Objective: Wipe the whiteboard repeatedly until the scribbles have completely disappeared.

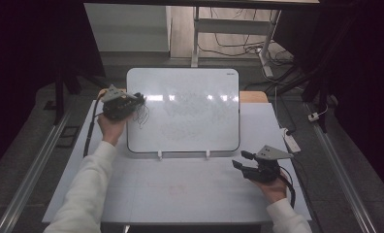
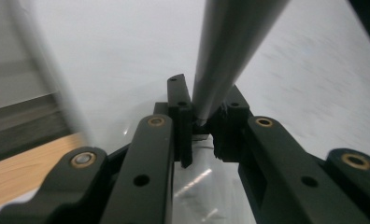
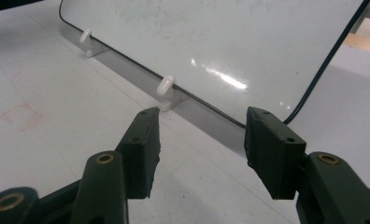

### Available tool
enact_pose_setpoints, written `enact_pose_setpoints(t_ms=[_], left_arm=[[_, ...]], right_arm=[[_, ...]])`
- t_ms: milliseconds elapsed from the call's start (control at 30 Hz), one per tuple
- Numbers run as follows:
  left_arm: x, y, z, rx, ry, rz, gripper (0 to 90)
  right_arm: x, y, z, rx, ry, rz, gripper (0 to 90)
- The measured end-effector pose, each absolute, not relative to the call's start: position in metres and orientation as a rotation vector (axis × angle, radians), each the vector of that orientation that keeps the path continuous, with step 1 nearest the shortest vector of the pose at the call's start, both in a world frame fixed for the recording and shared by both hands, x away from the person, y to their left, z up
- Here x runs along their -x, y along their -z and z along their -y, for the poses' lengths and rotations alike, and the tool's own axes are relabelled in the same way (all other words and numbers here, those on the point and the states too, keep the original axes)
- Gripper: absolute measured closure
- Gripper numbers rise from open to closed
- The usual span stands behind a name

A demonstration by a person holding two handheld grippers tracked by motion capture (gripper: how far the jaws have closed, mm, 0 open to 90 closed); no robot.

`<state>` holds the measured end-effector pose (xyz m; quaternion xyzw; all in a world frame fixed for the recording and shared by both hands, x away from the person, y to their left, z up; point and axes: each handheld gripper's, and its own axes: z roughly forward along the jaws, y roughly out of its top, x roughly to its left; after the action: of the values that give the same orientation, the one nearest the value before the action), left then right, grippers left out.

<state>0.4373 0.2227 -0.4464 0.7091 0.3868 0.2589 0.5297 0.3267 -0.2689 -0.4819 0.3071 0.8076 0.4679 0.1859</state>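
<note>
High view: marker (image 1: 142, 112) near whiteboard (image 1: 190, 131) left edge.

Under your right tongs (image 1: 238, 160) lies the white worktop (image 1: 180, 204), with faint red marks (image 1: 178, 187) on it just to their left. Off to their right, past the worktop's edge, a white power strip (image 1: 292, 142) sits on the grey floor, and a small white plug (image 1: 314, 116) lies farther out beyond it. A strip of wooden board (image 1: 253, 96) shows well ahead of those tongs. Far beyond your left tongs (image 1: 142, 99) stands a light desk frame (image 1: 196, 39) with dark cables (image 1: 233, 48) tangled beside it. A metal rail (image 1: 30, 179) runs along the floor left of them.
</note>
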Motion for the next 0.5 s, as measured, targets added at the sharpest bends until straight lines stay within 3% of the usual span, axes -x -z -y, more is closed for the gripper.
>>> enact_pose_setpoints(t_ms=[100,300,500], left_arm=[[-0.438,0.444,-0.218,-1.716,-0.649,-0.904,78.1],[-0.439,0.438,-0.258,-1.633,-0.663,-1.021,78.1],[-0.432,0.455,-0.225,-1.665,-0.591,-0.932,78.1]], right_arm=[[-0.327,0.482,0.269,-0.865,-1.311,-2.278,44.6],[-0.327,0.481,0.270,-0.874,-1.324,-2.266,44.5],[-0.327,0.484,0.266,-0.854,-1.308,-2.292,44.4]])
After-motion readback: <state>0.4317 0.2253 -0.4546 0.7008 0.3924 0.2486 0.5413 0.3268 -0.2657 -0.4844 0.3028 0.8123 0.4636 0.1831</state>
